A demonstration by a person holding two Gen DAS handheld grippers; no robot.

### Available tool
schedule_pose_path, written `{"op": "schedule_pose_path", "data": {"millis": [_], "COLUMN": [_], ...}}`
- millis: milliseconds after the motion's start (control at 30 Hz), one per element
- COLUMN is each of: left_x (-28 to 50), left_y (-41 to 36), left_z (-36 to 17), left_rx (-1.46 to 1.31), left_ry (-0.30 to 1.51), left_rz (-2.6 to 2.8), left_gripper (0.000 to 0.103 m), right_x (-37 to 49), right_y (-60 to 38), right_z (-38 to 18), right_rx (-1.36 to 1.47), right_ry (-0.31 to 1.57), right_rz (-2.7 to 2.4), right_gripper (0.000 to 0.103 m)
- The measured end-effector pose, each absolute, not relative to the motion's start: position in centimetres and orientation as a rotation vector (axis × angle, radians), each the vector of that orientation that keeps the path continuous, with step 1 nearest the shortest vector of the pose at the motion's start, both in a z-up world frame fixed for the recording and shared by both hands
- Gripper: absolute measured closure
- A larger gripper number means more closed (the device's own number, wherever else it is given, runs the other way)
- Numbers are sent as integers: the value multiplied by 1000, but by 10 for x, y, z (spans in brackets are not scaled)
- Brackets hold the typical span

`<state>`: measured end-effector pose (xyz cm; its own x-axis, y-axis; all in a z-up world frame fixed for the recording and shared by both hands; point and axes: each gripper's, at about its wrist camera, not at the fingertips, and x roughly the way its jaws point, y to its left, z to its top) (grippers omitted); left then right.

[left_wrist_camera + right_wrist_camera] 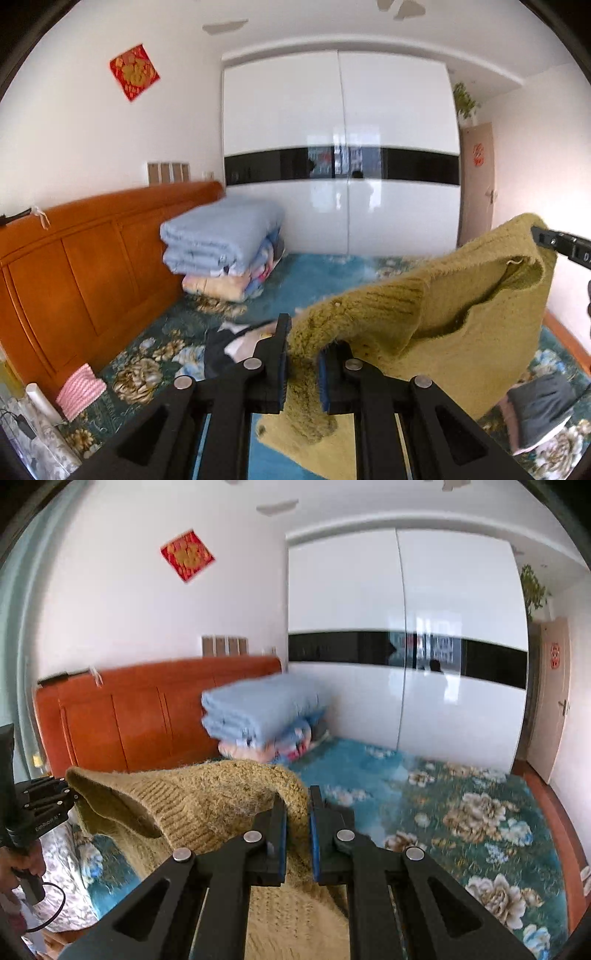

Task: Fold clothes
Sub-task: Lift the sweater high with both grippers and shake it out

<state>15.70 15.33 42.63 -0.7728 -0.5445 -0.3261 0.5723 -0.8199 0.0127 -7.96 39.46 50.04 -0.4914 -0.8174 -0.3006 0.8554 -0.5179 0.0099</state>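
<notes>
A fuzzy olive-yellow sweater [461, 306] hangs in the air above the bed, stretched between both grippers. My left gripper [301, 354] is shut on one edge of it, near the ribbed hem. My right gripper [297, 812] is shut on the other edge; the sweater [192, 801] spreads to the left from it. The right gripper's tip [546, 240] shows at the right of the left wrist view, and the left gripper [74, 795] shows at the left of the right wrist view, held by a hand.
The bed has a blue floral cover [461, 812] and an orange wooden headboard [92, 258]. A stack of folded blankets [221, 243] lies by the headboard. Loose clothes [236, 343] lie below, a dark garment [539, 410] at right. A white wardrobe [340, 155] stands behind.
</notes>
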Motion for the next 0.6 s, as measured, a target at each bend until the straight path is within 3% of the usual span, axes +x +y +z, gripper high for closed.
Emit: {"op": "schedule_pose_path", "data": {"millis": [367,600], "left_x": [191,152], "left_y": [198,187], "left_z": [447,467], "left_rx": [408,507], "left_ry": [-48,-92], "left_rz": [-2535,-2522], "left_gripper": [89,89], "right_x": [-50,-75], "right_y": [467,460], "right_z": [509,530], "right_rx": [282,261], "right_ry": [86,91], "right_rz": [-1985,-1969], "right_gripper": [93,93]}}
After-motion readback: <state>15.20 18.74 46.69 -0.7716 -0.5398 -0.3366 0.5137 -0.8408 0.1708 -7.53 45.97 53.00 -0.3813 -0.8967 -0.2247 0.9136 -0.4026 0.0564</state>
